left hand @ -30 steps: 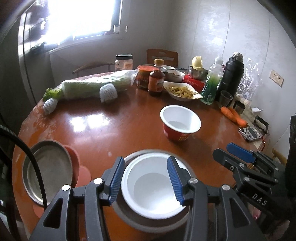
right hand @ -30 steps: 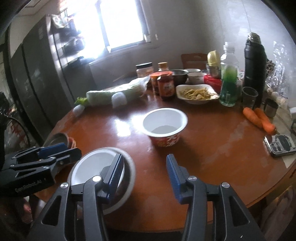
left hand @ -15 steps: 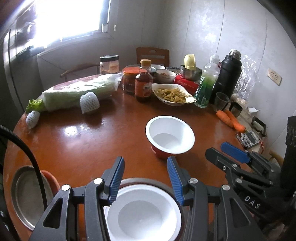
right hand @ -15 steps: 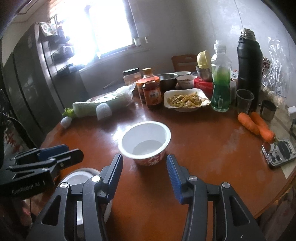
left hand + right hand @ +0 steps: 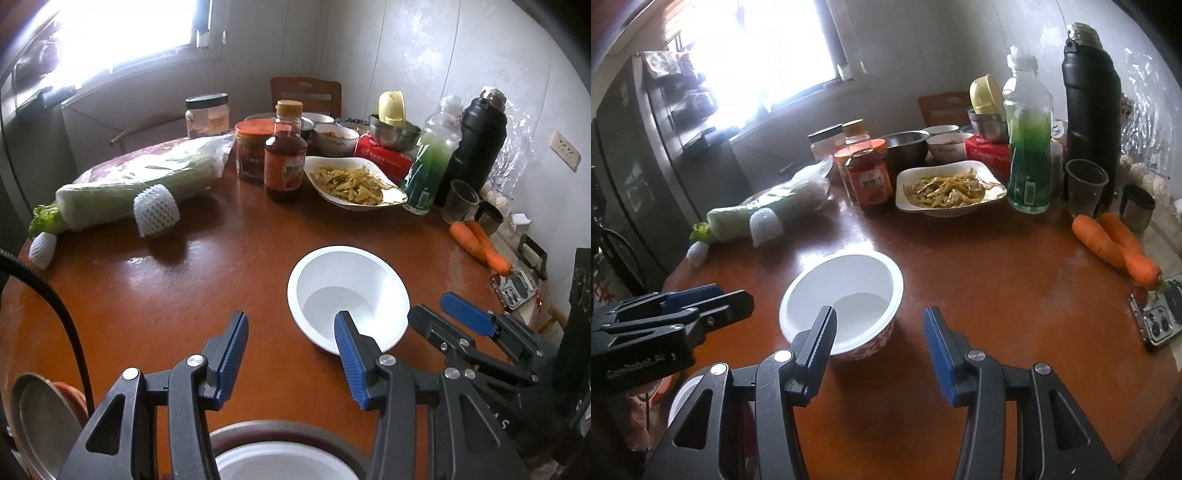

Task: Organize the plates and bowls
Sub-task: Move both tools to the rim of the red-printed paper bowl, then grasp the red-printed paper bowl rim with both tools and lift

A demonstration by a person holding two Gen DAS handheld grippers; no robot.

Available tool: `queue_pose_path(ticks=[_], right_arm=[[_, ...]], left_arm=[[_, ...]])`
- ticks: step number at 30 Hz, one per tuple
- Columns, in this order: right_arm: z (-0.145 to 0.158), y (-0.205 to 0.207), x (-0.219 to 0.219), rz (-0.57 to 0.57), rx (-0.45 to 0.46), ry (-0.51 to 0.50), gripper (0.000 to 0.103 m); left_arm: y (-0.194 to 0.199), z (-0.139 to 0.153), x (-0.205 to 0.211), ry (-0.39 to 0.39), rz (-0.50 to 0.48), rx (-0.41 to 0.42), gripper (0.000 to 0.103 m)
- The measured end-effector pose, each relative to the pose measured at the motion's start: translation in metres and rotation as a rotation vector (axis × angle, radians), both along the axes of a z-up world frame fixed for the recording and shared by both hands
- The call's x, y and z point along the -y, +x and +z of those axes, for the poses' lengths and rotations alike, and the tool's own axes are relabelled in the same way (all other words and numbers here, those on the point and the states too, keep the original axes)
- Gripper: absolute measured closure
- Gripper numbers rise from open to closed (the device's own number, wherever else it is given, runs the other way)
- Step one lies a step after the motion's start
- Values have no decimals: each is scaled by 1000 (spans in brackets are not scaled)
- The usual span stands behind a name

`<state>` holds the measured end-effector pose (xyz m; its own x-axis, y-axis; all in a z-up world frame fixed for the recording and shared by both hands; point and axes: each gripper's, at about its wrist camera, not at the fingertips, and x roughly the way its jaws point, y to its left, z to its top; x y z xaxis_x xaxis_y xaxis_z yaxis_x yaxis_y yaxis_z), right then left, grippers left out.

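Both grippers have advanced toward the paper bowl point(image 5: 846, 295)

On the round table point(image 5: 1015, 295), a paper bowl point(image 5: 846, 291) stands near the front, with a dish of stir-fried vegetables point(image 5: 945, 188) behind it, sauce jars point(image 5: 868, 177) left of that dish, a wrapped cabbage point(image 5: 768, 210) farther left, and two carrots point(image 5: 1115, 243) at the right.

Across my round wooden surface point(image 5: 177, 288), a wrapped cabbage point(image 5: 140, 177) lies far left beside a white foam net point(image 5: 157, 210). A brown sauce bottle point(image 5: 285, 155) stands at the far middle, with a green drink bottle point(image 5: 1028, 147) and black flask point(image 5: 1091, 103) far right. Two carrots point(image 5: 1115, 243) lie right, near a phone point(image 5: 1160, 321).
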<state>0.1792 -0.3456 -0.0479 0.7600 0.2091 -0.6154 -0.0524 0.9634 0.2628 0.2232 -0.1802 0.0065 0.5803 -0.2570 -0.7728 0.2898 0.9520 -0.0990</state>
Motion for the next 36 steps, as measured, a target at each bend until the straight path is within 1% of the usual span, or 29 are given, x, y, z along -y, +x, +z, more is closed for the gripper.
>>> queue_pose_path(ticks=[9, 12, 19, 23, 28, 31, 36], right_arm=[[-15, 26, 5, 12, -39, 28, 52], [-18, 31, 6, 15, -46, 30, 52], [-26, 42, 6, 32, -71, 48, 52], [-29, 44, 3, 48, -78, 46, 53], [-30, 44, 2, 50, -77, 32, 58], [-29, 43, 2, 54, -71, 26, 64], [-28, 42, 1, 62, -69, 26, 71]], left_arm=[[25, -16, 17, -2, -23, -61, 54], [32, -21, 17, -27, -17, -88, 54], [41, -30, 17, -11, -2, -118, 54], [46, -37, 15, -18, 7, -156, 54], [47, -42, 17, -28, -3, -185, 55], [47, -44, 18, -38, -11, -202, 56], [46, -49, 19, -97, -52, -253, 68]])
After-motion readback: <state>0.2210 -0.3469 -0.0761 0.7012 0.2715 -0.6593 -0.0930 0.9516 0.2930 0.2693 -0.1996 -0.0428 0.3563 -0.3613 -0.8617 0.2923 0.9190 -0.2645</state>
